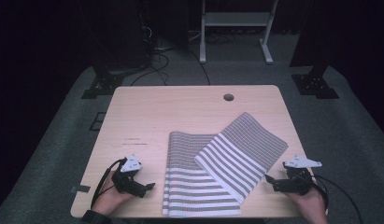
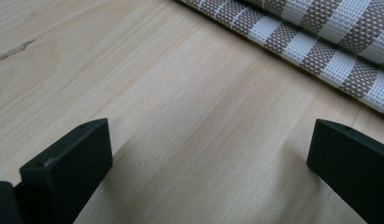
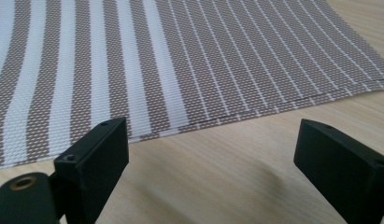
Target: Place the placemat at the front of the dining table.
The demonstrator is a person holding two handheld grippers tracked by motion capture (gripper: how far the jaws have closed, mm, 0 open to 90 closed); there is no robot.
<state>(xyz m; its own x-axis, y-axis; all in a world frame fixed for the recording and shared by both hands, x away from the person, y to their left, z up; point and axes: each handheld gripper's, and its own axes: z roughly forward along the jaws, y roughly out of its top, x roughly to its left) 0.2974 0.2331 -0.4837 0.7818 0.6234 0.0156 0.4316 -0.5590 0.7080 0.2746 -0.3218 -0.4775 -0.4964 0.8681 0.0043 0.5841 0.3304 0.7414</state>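
Two brown-and-white striped woven mats lie on the wooden table (image 1: 147, 112). The lower mat (image 1: 192, 191) runs to the front edge; the upper mat (image 1: 243, 151) lies slanted across its right side. My left gripper (image 1: 147, 186) rests on the table left of the lower mat, jaws wide apart over bare wood (image 2: 203, 140), the mat's edge (image 2: 320, 51) just beyond. My right gripper (image 1: 270, 179) sits right of the upper mat, open, its jaws facing that mat's hem (image 3: 227, 114). Nothing is between either pair of jaws.
A round cable hole (image 1: 228, 97) sits near the table's far edge. A strip of tape (image 1: 81, 189) sticks to the front left corner. Beyond the table are a white frame stand (image 1: 236, 28), black stand bases (image 1: 316, 84) and cables on grey carpet.
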